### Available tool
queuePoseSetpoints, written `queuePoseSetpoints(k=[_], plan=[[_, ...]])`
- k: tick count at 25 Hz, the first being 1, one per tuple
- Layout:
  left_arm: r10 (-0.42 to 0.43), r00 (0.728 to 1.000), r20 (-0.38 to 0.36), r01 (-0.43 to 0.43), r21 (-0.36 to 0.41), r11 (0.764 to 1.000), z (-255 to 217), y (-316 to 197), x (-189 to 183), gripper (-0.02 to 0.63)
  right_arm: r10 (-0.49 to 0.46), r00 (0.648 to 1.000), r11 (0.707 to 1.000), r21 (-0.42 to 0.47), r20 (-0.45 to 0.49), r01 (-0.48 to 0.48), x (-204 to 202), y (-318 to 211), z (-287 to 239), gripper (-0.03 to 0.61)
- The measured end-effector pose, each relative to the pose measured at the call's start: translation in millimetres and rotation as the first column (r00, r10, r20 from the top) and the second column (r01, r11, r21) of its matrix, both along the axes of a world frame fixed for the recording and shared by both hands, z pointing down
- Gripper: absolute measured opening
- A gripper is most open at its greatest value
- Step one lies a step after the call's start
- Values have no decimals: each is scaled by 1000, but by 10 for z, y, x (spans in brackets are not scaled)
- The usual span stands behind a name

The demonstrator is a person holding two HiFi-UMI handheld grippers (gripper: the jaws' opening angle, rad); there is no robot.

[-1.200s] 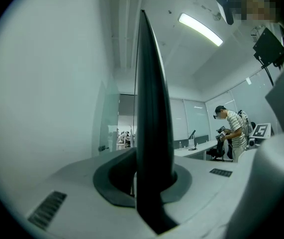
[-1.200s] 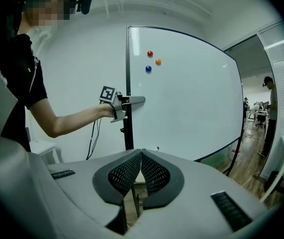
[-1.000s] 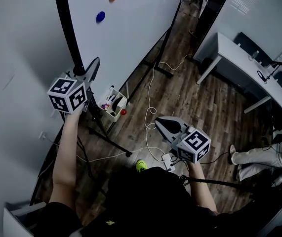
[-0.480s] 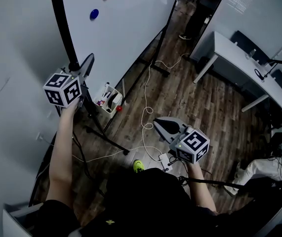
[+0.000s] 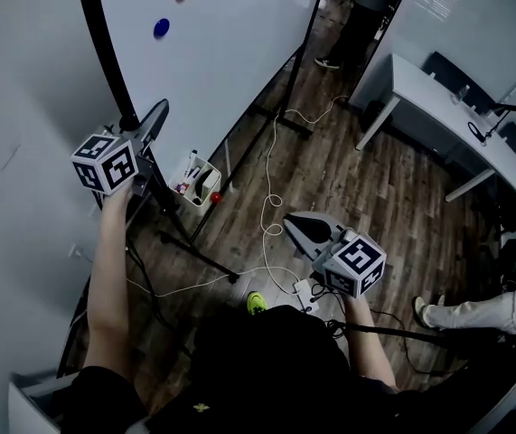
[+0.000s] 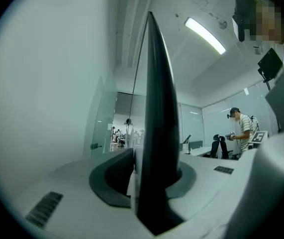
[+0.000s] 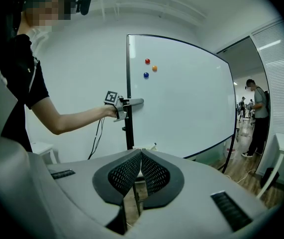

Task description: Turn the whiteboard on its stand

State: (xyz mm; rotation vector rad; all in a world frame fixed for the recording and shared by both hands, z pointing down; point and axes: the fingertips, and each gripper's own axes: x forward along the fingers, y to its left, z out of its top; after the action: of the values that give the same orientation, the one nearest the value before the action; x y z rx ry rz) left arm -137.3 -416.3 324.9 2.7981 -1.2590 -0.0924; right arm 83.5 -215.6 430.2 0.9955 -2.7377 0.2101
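Observation:
The whiteboard (image 5: 230, 43) stands tilted on its black stand, with red, orange and blue magnets (image 5: 162, 27) near its top. My left gripper (image 5: 154, 116) is at the board's black frame edge (image 5: 99, 52). In the left gripper view the frame (image 6: 156, 133) stands between the jaws of the left gripper (image 6: 149, 178). They are opening, and a thin gap shows beside the left pad. My right gripper (image 5: 298, 227) hangs over the floor, shut and empty. From the right gripper (image 7: 141, 156) I see the board (image 7: 181, 103) and the left gripper (image 7: 134, 102) at its edge.
A small white basket of markers (image 5: 196, 181) hangs below the board. Black tripod legs (image 5: 194, 251) and white cables (image 5: 271, 197) lie on the wooden floor. A white desk (image 5: 429, 98) is at the right. One person stands at the back (image 5: 357, 7), and another's legs (image 5: 483, 310) are at the right.
My left gripper and the board's black edge have shifted left and a little up. The person at the back has stepped into view. My right gripper has hardly moved.

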Motion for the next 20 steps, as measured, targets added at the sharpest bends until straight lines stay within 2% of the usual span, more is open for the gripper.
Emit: queuePoseSetpoints(k=[1,7,9,20], plan=[[2,1000,-1,-2,-4,1000,7,1,2,118,0,1000,1000,0,4,0,-1,2,0,0],[-81,995,59,80,17,997,42,-28,-19,49,1,1000,1000,-2,19,0,-4,31,14,0],[-99,992,79,98,23,995,50,-23,-33,48,3,1000,1000,-4,24,-3,-2,40,21,0],[-108,989,105,111,-26,993,100,71,-104,46,9,999,1000,-30,34,-8,-4,167,146,0]])
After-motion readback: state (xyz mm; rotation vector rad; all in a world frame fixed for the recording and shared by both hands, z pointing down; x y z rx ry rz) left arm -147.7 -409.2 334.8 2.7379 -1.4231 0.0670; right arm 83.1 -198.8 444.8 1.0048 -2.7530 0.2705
